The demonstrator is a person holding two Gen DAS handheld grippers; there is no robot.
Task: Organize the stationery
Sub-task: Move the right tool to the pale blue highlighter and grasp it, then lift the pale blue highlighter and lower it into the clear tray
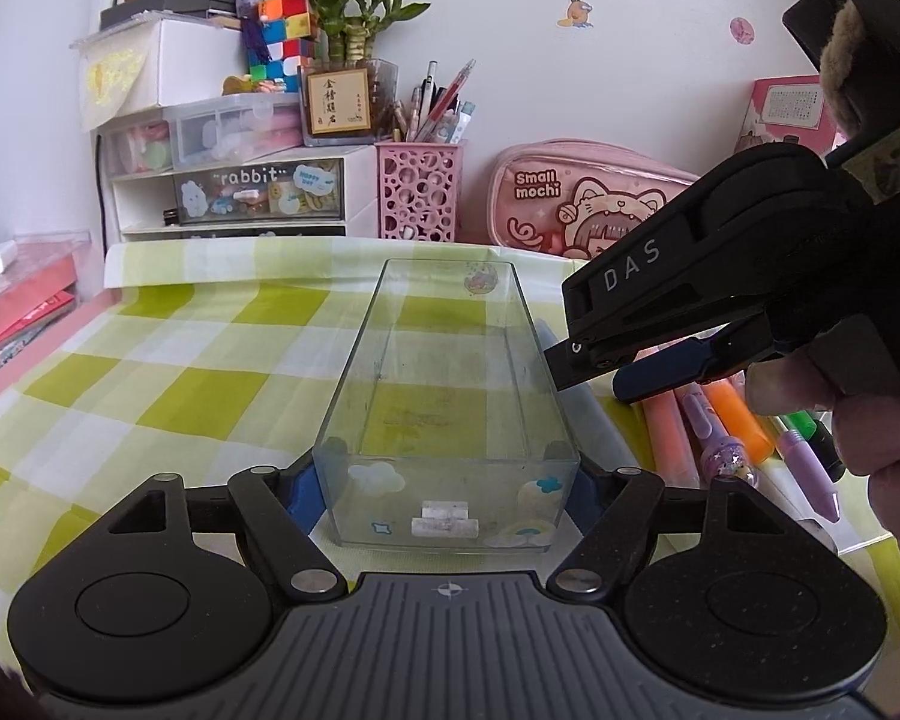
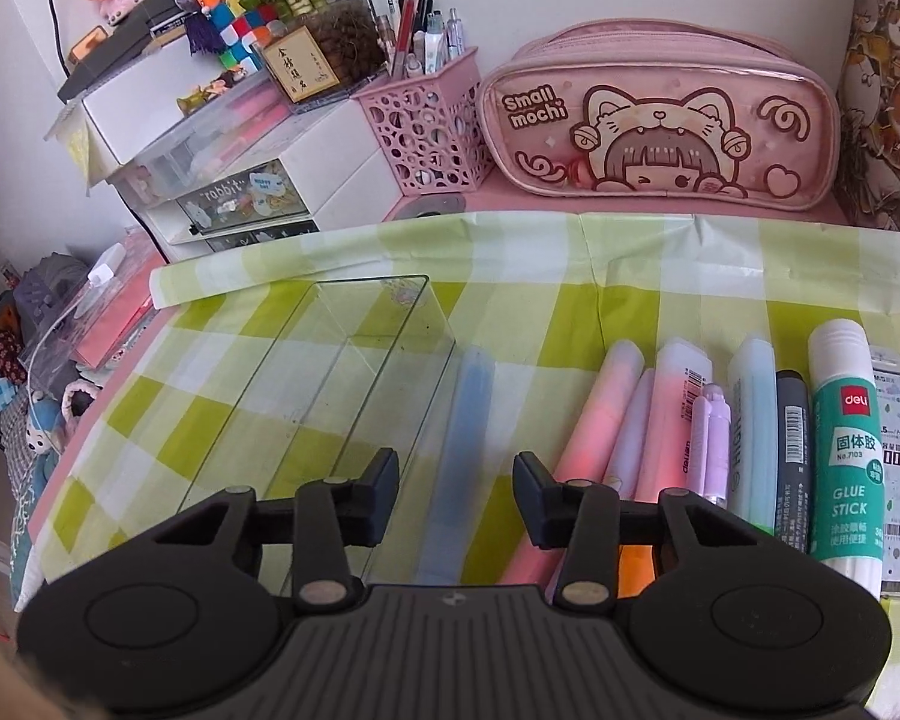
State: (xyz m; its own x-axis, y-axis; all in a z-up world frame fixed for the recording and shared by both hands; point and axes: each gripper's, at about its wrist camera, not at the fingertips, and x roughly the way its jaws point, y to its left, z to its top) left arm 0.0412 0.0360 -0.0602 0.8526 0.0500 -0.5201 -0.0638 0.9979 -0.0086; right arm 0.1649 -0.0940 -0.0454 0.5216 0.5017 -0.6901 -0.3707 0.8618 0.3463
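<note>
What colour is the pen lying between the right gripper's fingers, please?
The pen is frosted pale blue, clearest in the right wrist view.

We saw a pale, whitish wall (image 1: 660, 60) behind the desk, dotted with a few small cartoon stickers (image 1: 577, 13). A green-and-white checked cloth (image 1: 180, 384) covered the desk, and a pink surface (image 2: 498, 192) showed past its far edge. At the back left stood a white drawer unit (image 1: 234, 192) with clear drawers, one marked "rabbit", and a lucky bamboo plant (image 1: 354, 6) in a clear pot stood on top. The light was soft and even.
</note>
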